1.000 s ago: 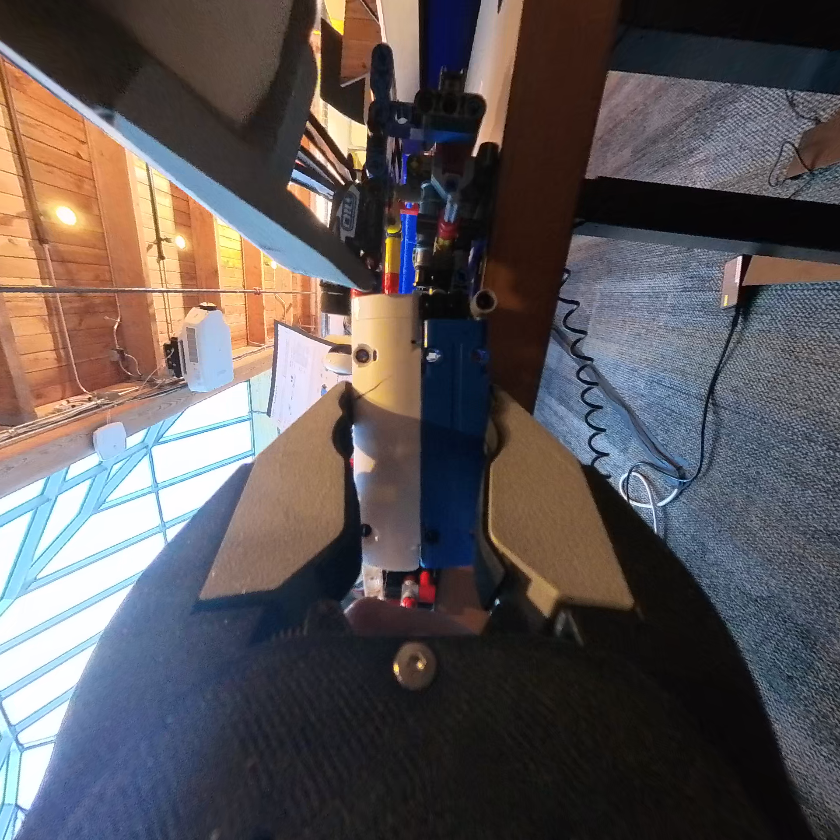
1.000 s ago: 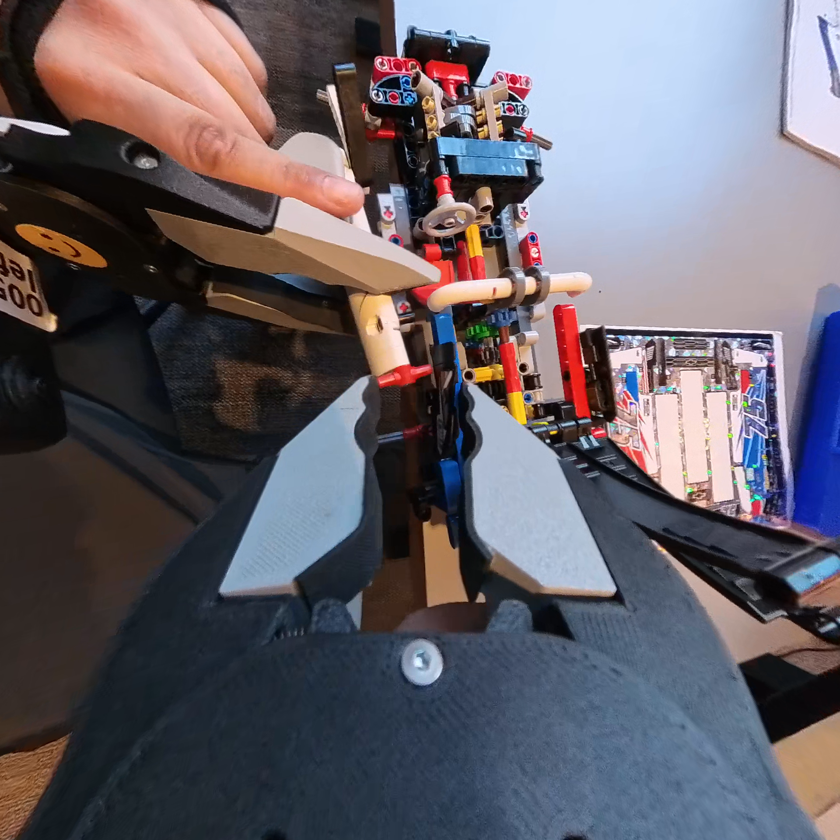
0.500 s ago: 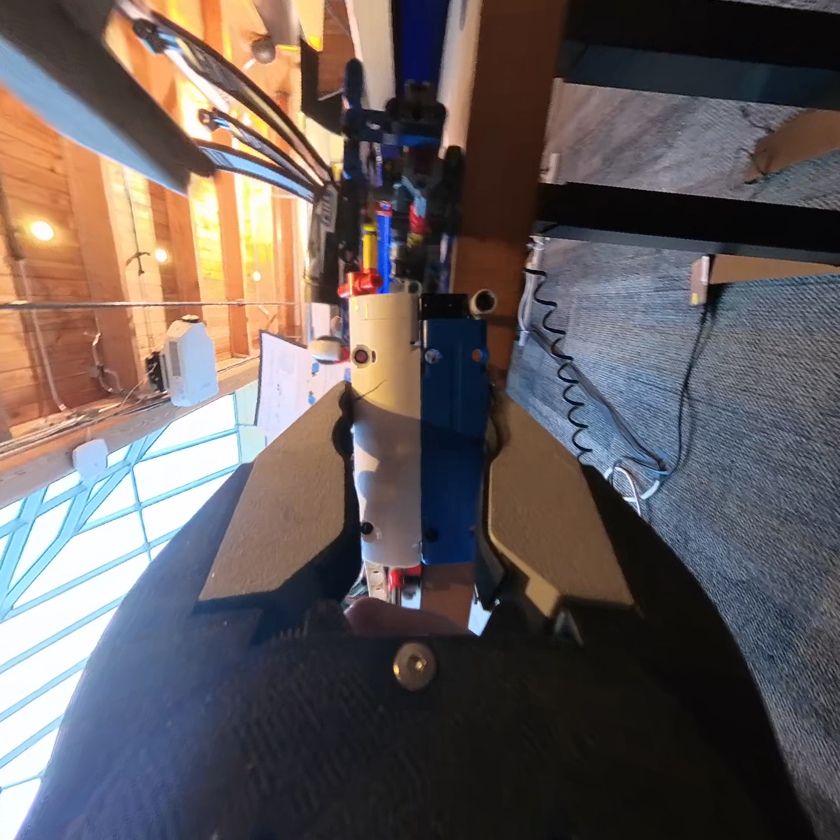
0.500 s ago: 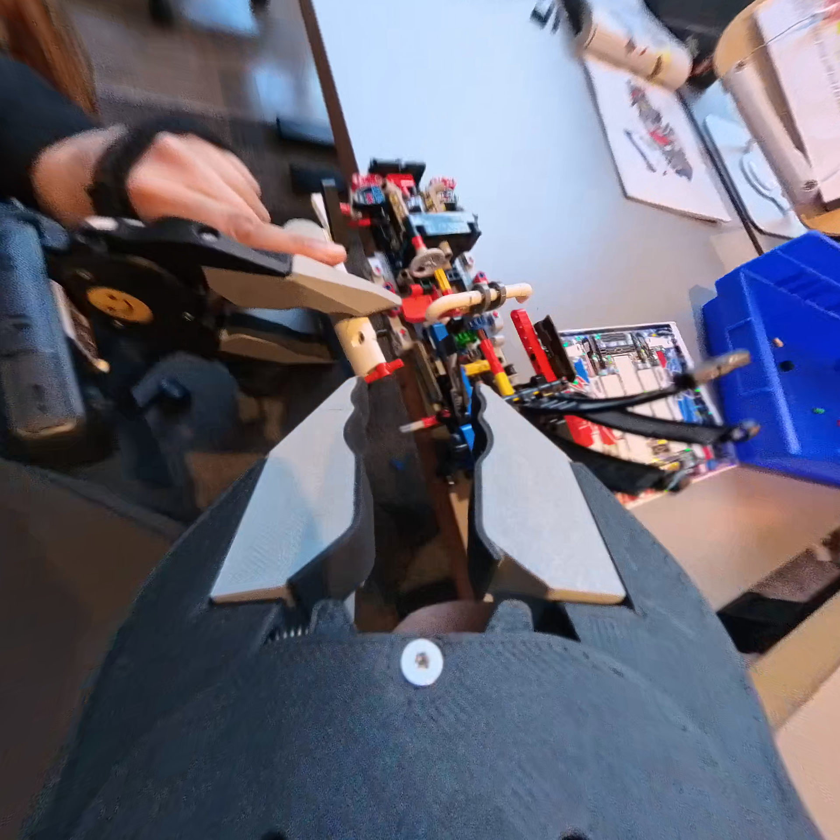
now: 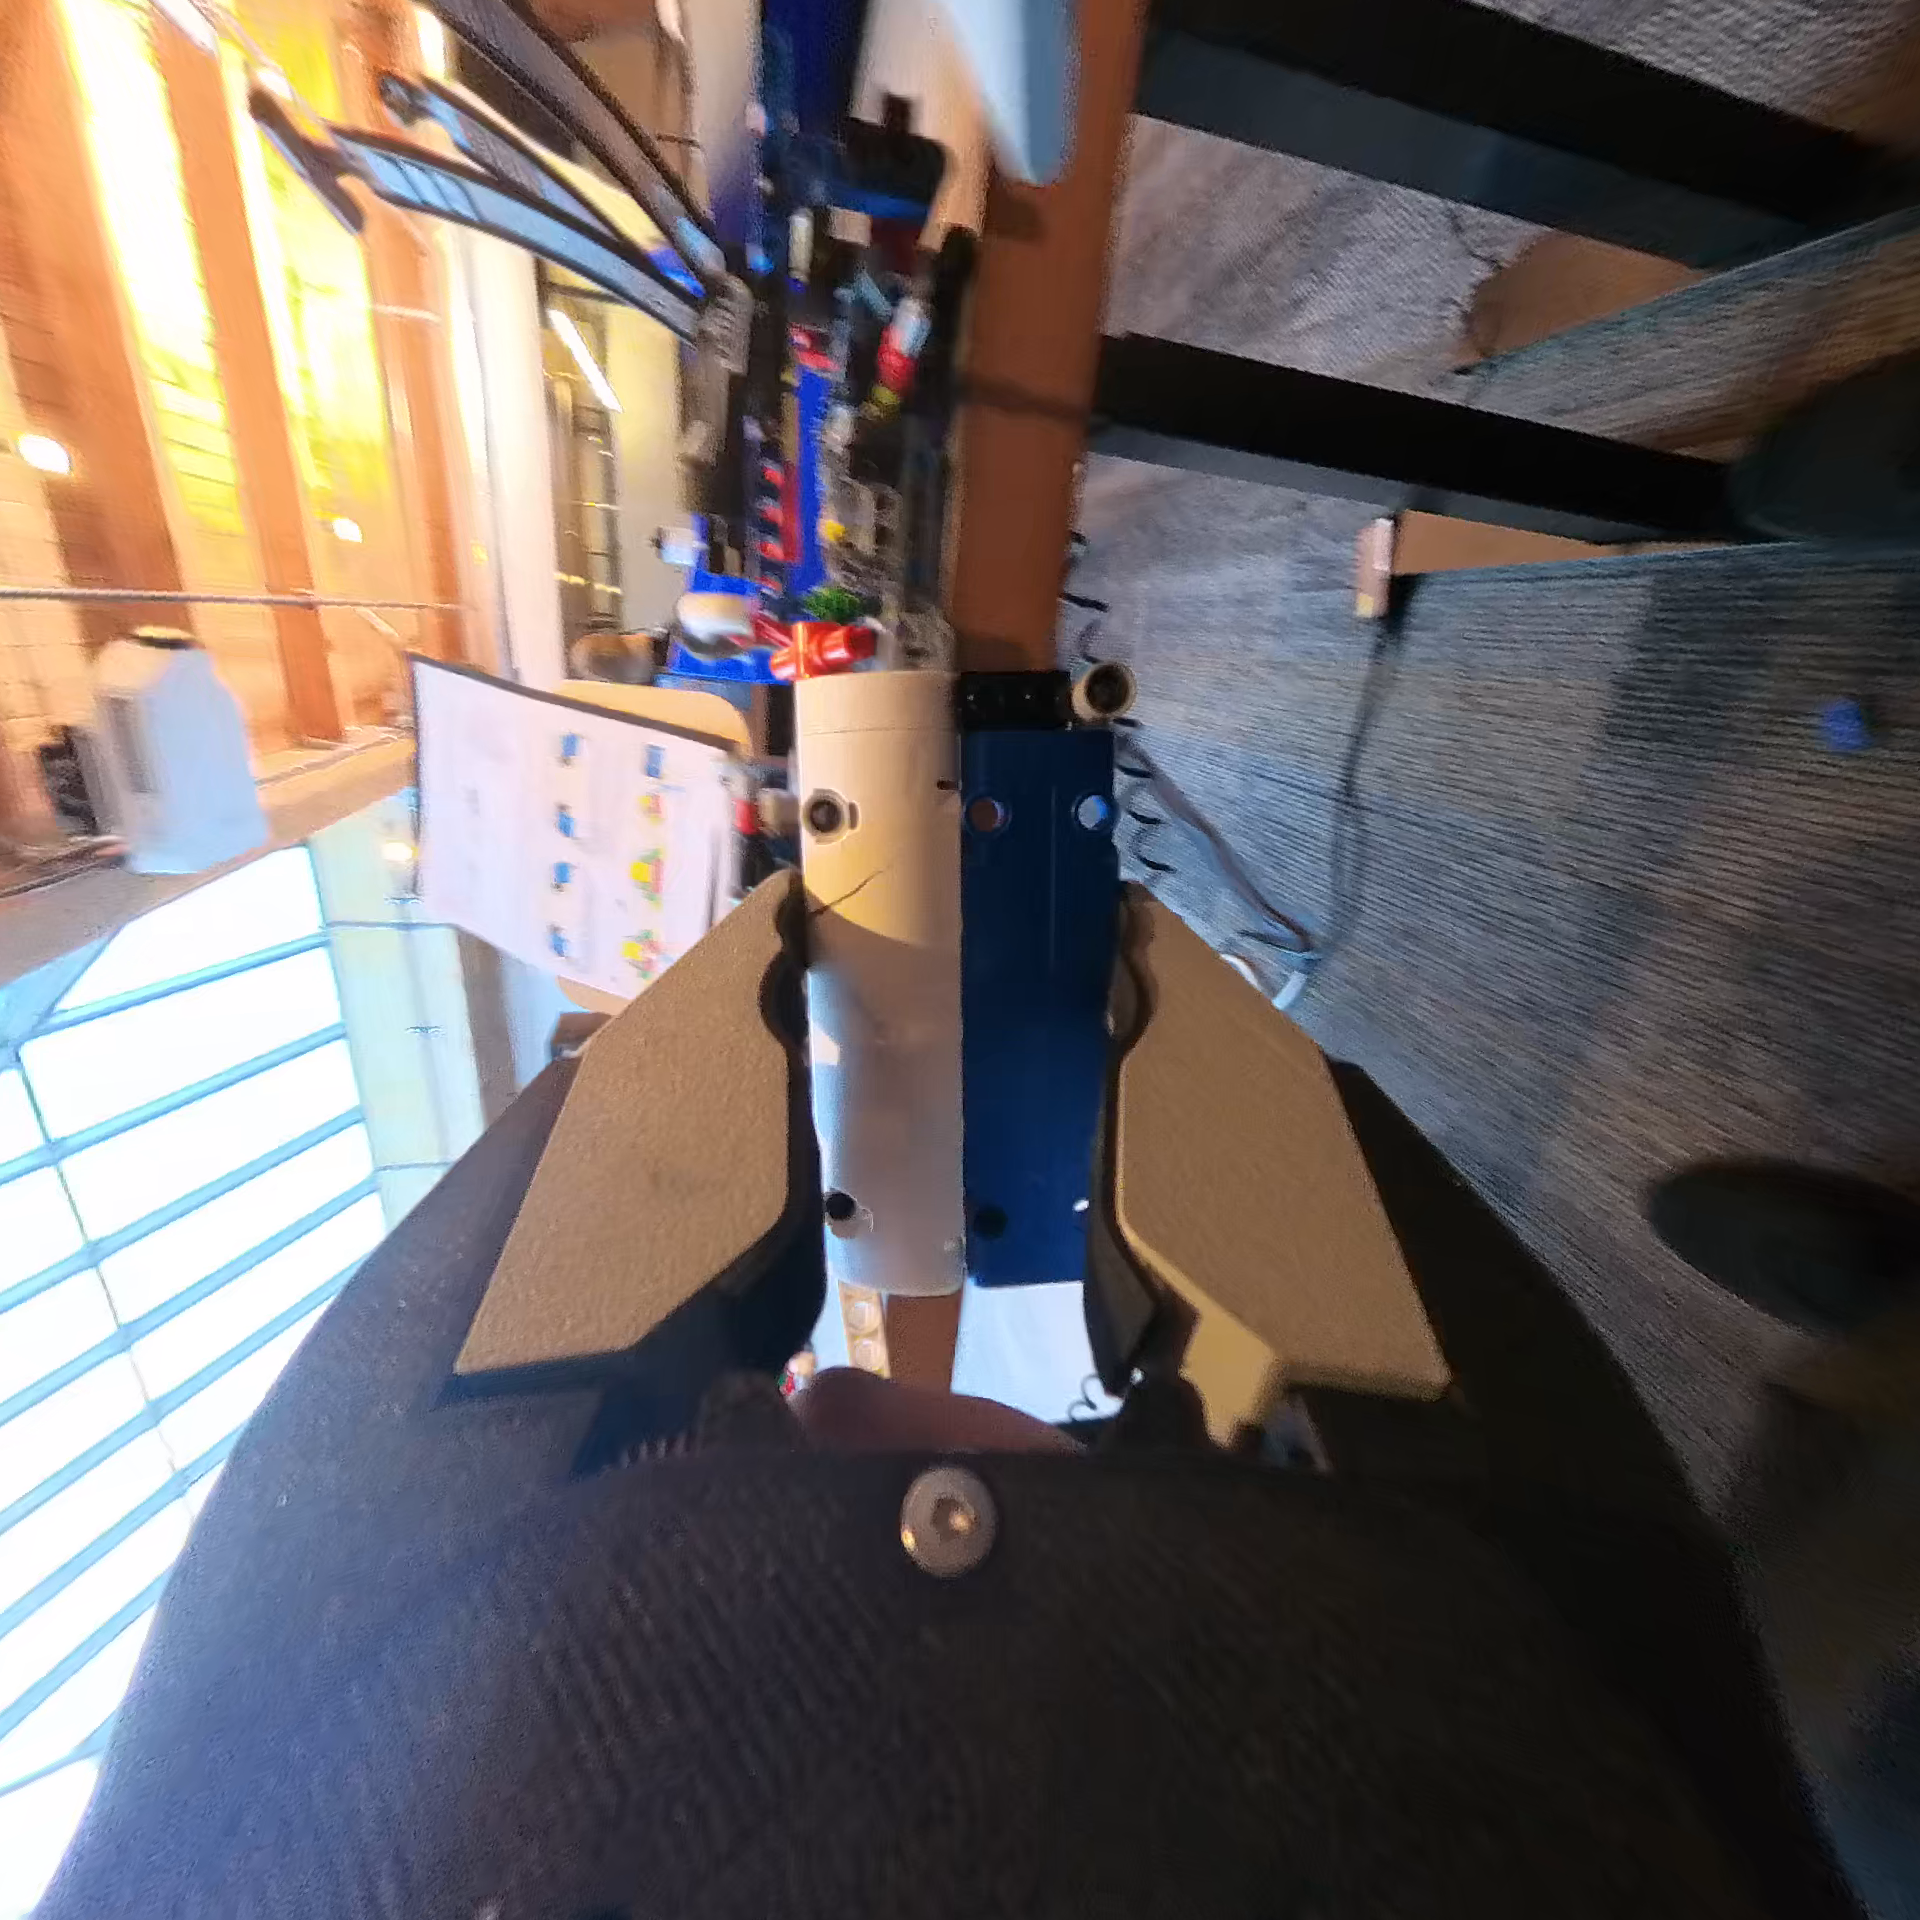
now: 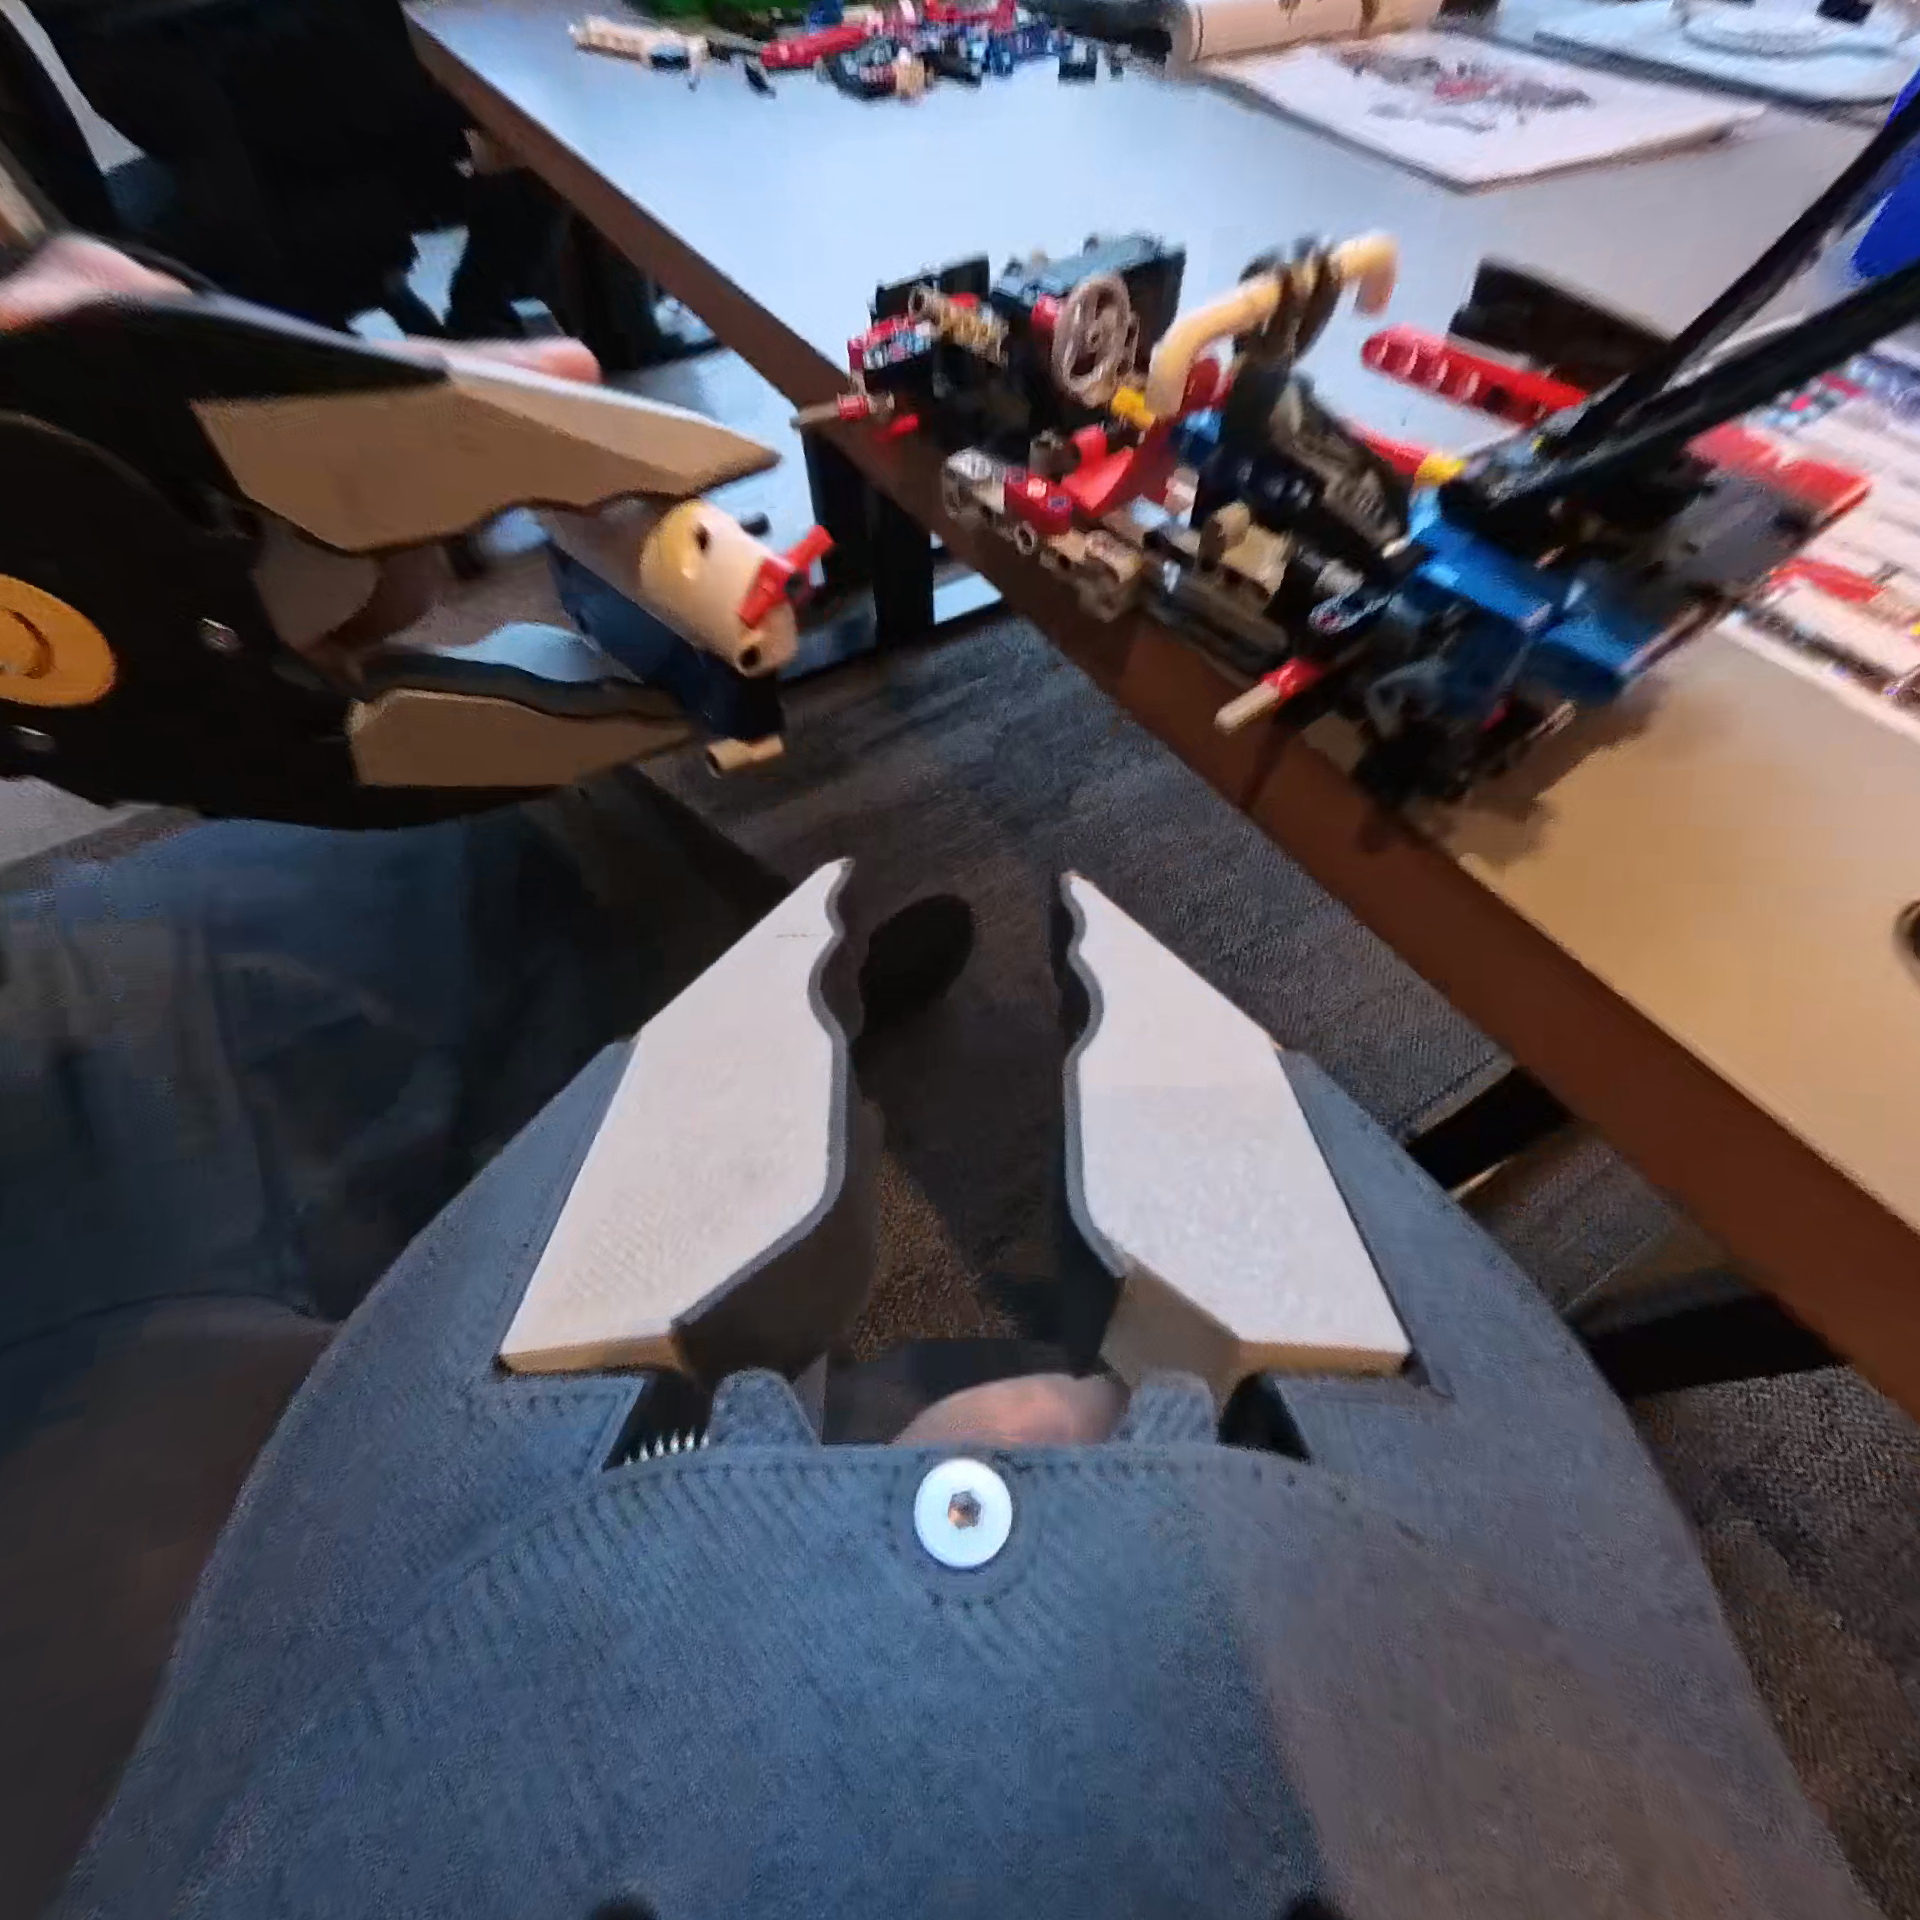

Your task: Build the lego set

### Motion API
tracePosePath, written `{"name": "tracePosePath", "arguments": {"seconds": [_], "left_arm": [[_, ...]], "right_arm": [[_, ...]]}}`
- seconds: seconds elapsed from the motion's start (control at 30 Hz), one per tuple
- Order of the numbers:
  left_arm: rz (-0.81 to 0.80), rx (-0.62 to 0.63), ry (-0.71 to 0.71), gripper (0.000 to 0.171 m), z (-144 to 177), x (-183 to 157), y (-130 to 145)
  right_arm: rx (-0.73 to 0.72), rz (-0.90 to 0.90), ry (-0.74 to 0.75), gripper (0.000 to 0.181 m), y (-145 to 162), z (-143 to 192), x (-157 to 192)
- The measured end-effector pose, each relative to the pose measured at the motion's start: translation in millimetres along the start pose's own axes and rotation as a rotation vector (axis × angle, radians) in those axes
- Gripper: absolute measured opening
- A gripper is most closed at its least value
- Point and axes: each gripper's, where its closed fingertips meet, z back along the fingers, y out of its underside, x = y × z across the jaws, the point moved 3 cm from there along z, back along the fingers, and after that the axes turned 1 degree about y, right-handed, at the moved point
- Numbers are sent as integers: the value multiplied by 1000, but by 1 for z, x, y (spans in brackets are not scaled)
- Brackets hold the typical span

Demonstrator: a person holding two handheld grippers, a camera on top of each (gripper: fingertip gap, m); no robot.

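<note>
**A:** When we begin at the left side, what does the left gripper carry?

**B:** Its fingers are clenched on a lego sub-assembly. This piece has a white panel and a dark blue panel side by side, and one finger presses on each outer face. A small red pin stands out of the white end. In the right wrist view, the piece hangs in the air beside the bench edge and does not touch the bench.

**A:** And what is in the middle?

**B:** The right gripper is there, low in the right wrist view. Its fingers are released, with a clear gap between them, and they hold nothing. Through the gap only grey carpet and a dark shape on it are visible.

**A:** What is farther to the right?

**B:** The main lego model lies on the bench, close to the bench's near edge. It is blurred, but I can see a grey wheel part, a curved cream tube, red beams and a blue block. It is apart from both grippers. Long black strips rise from its right end.

**A:** Anything behind it?

**B:** Loose lego parts lie at the far side of the bench, and an open instruction booklet is at the far right. In the left wrist view a printed sheet stands left of the held piece.
</note>
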Motion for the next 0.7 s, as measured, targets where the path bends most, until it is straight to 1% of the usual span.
{"name": "tracePosePath", "arguments": {"seconds": [0.1, 0.27, 0.47, 0.6, 0.7], "left_arm": [[-4, 21, 4, 55, 6, -7, 6], [14, -1, 2, 55, 13, -15, 3], [54, -22, 72, 55, 12, -35, 7], [109, -43, 121, 55, 11, -48, 18], [167, -25, 171, 55, 2, -59, 30]], "right_arm": [[53, 3, -21, 35, 15, -9, 5], [83, 83, 1, 34, 20, -14, 6], [148, 136, -41, 33, 36, -24, 13], [157, 199, -75, 32, 40, -30, 19], [161, 225, -105, 32, 43, -36, 21]]}}
